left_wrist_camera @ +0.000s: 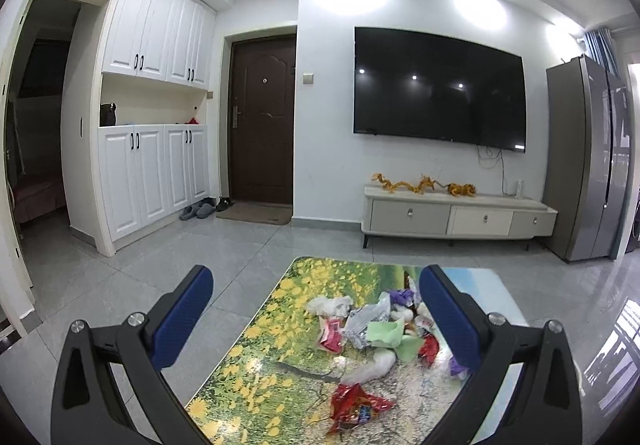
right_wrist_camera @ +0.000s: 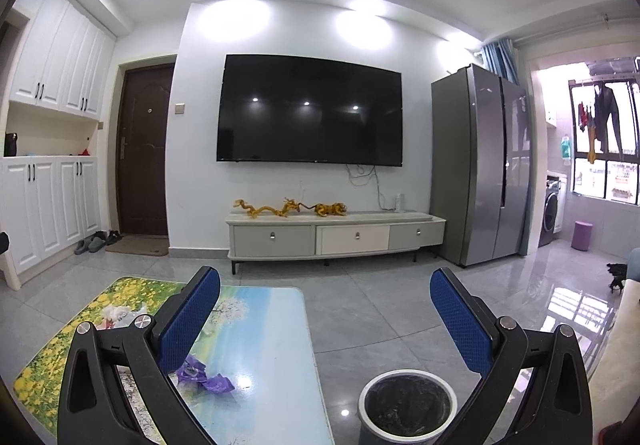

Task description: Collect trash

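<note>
Left gripper and right gripper, both level, blue-padded fingers spread wide, empty

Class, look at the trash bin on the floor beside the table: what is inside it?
The trash bin has a dark liner and no clear trash inside. Its bottom is too dark to make out, and the near rim is cut off by the picture's edge.

Counting now: one table, one trash bin, two red wrappers, two green papers, purple wrappers showing in two spots, exact pile total unclear.
</note>
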Demonstrator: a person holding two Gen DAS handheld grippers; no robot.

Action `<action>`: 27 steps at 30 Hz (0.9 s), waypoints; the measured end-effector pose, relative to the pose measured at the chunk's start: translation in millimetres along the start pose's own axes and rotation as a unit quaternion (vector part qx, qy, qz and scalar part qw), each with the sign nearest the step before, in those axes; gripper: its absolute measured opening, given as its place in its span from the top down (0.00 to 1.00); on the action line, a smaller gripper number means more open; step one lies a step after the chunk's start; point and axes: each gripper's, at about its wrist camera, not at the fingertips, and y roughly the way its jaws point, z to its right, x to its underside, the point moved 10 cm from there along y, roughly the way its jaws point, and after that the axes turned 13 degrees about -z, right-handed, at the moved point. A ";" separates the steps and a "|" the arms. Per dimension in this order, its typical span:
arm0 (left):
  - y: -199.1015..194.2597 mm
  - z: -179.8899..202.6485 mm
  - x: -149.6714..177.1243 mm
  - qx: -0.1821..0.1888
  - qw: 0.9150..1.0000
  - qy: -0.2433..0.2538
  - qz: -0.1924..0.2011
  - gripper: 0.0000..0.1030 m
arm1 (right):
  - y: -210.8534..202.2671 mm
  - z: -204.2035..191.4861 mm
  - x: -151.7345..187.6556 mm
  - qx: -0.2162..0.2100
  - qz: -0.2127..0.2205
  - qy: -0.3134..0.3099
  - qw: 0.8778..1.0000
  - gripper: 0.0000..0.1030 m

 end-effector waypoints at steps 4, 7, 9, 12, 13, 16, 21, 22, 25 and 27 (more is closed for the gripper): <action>22.8 0.7 18.5 0.028 0.999 0.010 -0.040 0.00 | 20.0 -6.2 12.9 -0.040 -0.041 0.000 0.998 0.00; 43.1 0.3 38.5 0.044 0.996 0.020 -0.074 0.00 | 38.5 -13.8 28.9 -0.063 -0.076 -0.008 0.995 0.00; 57.3 -0.9 54.4 0.053 0.993 0.027 -0.099 0.00 | 50.0 -21.1 38.1 -0.087 -0.097 -0.012 0.991 0.00; 77.5 -1.7 78.9 0.073 0.987 0.033 -0.136 0.00 | 66.5 -32.3 52.5 -0.111 -0.125 -0.019 0.986 0.00; 83.5 -0.8 87.0 0.079 0.985 0.034 -0.147 0.00 | 73.1 -36.8 56.8 -0.120 -0.135 -0.022 0.983 0.00; 100.4 2.0 111.7 0.099 0.977 0.043 -0.182 0.00 | 95.1 -52.5 72.9 -0.147 -0.170 -0.032 0.974 0.00; 128.1 18.5 140.0 0.127 0.963 0.059 -0.231 0.00 | 134.5 -82.3 102.0 -0.195 -0.234 -0.055 0.951 0.00; 134.2 21.2 143.5 0.131 0.960 0.059 -0.240 0.00 | 142.5 -88.5 106.3 -0.206 -0.247 -0.058 0.945 0.00; 151.2 29.1 152.3 0.144 0.953 0.057 -0.260 0.04 | 162.5 -111.0 120.6 -0.241 -0.280 -0.067 0.927 0.02; 161.2 30.9 156.2 0.145 0.950 0.056 -0.270 0.05 | 174.8 -127.0 128.0 -0.259 -0.296 -0.076 0.916 0.03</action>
